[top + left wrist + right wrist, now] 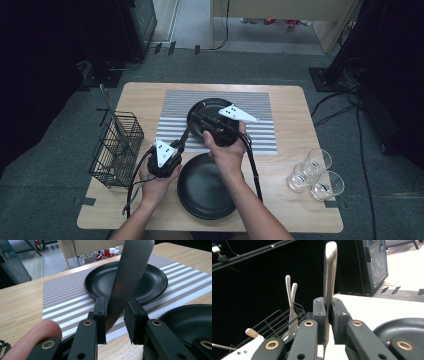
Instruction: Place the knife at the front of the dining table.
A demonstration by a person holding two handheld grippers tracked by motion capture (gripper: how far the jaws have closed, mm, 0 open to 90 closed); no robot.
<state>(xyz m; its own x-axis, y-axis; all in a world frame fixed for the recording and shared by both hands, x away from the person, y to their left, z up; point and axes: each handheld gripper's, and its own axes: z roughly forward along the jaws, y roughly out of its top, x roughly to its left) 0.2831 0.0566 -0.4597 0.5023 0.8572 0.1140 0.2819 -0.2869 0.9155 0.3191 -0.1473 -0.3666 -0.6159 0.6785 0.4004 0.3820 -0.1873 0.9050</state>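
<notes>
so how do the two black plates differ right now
The far plate sits on the striped mat; the near plate sits on bare wood at the table's front edge. The far plate is partly hidden in the high view by the right tool and the knife it grips; the near plate is mostly in plain sight. Both are round, black and empty.

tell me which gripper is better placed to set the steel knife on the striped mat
Right. The right gripper is clamped on the steel knife; the left gripper only brackets its blade, one pad apart, above the striped mat.
</notes>
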